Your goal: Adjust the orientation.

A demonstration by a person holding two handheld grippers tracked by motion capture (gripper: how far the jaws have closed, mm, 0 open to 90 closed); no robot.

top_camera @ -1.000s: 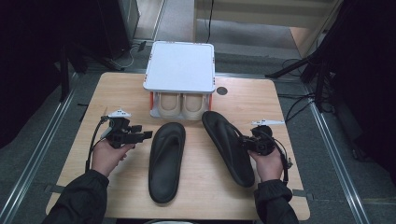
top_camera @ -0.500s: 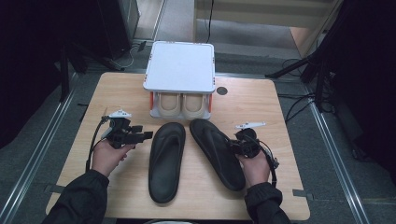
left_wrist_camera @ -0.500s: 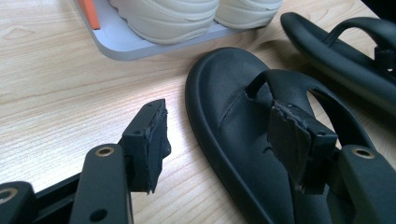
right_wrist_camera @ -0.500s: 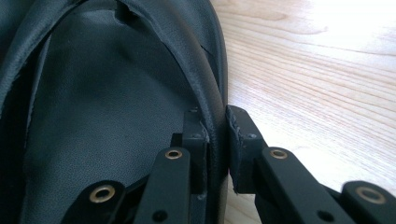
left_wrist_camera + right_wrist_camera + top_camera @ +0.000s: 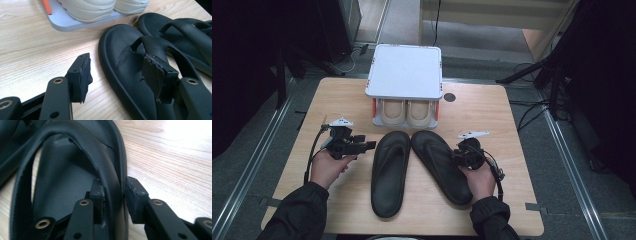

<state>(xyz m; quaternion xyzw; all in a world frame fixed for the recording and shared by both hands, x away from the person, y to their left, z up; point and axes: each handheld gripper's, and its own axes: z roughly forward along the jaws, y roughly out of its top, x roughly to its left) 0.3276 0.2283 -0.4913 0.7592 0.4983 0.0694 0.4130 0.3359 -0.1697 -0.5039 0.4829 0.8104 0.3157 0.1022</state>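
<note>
The right black rubber flip-flop lies flat on the wooden worktop, just beside its twin. It looks light, floppy and grippy. The right tool has just been opening, its jaws loose around the strap and sole edge. The left tool hangs open and empty. I'd grab the strap.

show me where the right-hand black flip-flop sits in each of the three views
High view: right flip-flop, right of centre, by the right gripper.
Left gripper view: top right corner, behind the left flip-flop.
Right gripper view: its strap and edge between the jaws.
Shared landmark: wooden table.
</note>
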